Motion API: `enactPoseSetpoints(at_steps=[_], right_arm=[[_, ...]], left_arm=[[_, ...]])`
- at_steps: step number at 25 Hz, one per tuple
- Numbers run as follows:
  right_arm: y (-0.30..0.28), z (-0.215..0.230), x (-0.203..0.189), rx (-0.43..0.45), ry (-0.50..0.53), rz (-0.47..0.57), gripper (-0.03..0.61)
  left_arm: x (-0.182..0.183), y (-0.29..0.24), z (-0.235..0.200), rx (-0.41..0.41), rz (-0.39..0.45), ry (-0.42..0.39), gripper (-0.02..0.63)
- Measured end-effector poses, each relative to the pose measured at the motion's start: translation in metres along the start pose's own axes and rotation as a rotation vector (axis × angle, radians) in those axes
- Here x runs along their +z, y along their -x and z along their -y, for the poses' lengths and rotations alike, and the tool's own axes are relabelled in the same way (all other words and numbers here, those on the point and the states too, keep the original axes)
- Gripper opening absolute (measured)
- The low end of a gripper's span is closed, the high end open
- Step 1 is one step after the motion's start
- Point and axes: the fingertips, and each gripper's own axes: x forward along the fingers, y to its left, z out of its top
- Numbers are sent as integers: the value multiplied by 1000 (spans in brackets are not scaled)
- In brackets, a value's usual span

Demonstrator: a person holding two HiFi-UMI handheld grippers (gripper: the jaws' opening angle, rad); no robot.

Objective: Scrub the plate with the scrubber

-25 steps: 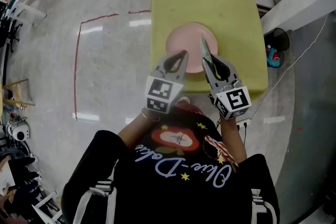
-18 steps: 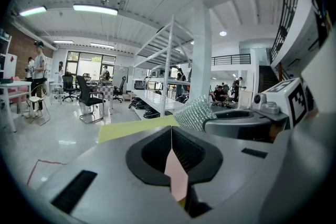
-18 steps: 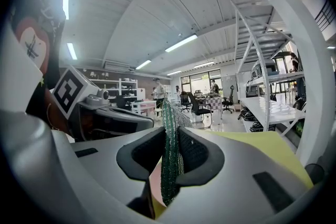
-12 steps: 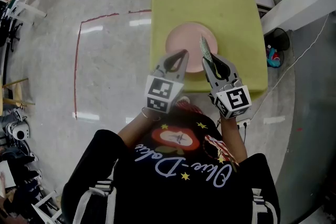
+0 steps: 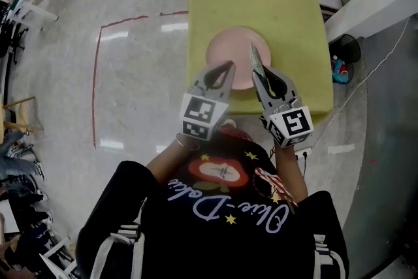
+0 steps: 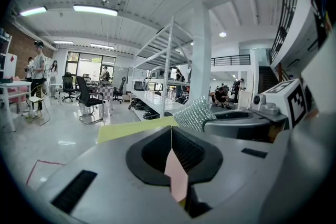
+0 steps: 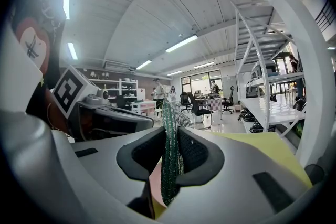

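Green mesh scrubber [image 7: 169,157] clamped in right gripper [image 7: 169,131] jaws, left gripper [image 6: 171,131] jaws together, round pink plate [image 5: 230,48] at 12 o'clock

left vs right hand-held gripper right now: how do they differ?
Left hand-held gripper: jaws together, nothing between them; right hand-held gripper: clamped on the green scrubber. Left tip is over the pink plate near-left, right tip near-right. Both hang side by side above the yellow pad.
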Motion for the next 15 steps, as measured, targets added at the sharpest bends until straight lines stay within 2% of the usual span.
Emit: enactPoseSetpoints(at_steps=[7,15], right_arm=[[2,2,3,-12,-34,31,64],[3,-3,6,-3,-6,34,64]], left_arm=[[1,2,0,-4,3,0,5],[1,3,3,-15,8,0,5]])
